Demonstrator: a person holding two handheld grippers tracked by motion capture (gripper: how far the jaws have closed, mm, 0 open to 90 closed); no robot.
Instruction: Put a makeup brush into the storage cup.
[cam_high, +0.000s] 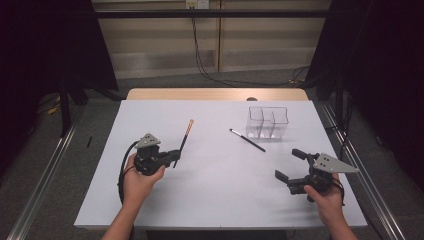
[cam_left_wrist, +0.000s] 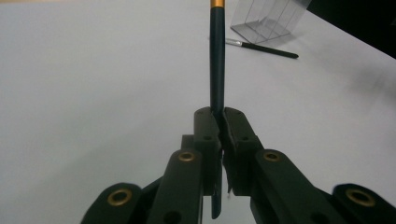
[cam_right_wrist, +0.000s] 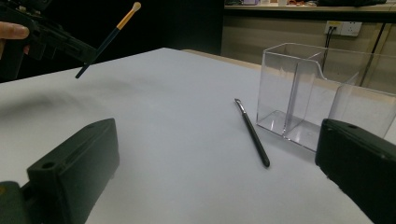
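The left tongs (cam_high: 175, 158), near the front left of the white surface (cam_high: 215, 200), were pinching a slim dark-handled makeup brush with a gold ferrule and pale tip (cam_high: 184, 137) low on its handle, the brush lifted clear of the surface and slanting up and away. The right tongs (cam_high: 291, 164), toward the front right corner, stood spread with nothing between them. Farther back, right of centre, a thin black brush with a silver ferrule (cam_high: 247, 140) lay flat just in front of a clear plastic three-compartment organiser (cam_high: 268, 121) near the far right corner.

Judging by the layout, the brush seemed bound for the organiser. To do that well, the grip should stay firm, the handle end be brought over one compartment and lowered in before the tongs part, clear of the dividers.

The left gripper view showed the grip itself: pads (cam_left_wrist: 208, 135) pressed on the handle with a short stub below. The right gripper view showed the brush's (cam_right_wrist: 108, 38) tilt and its height above the surface, and the organiser's (cam_right_wrist: 299, 93) inner walls.
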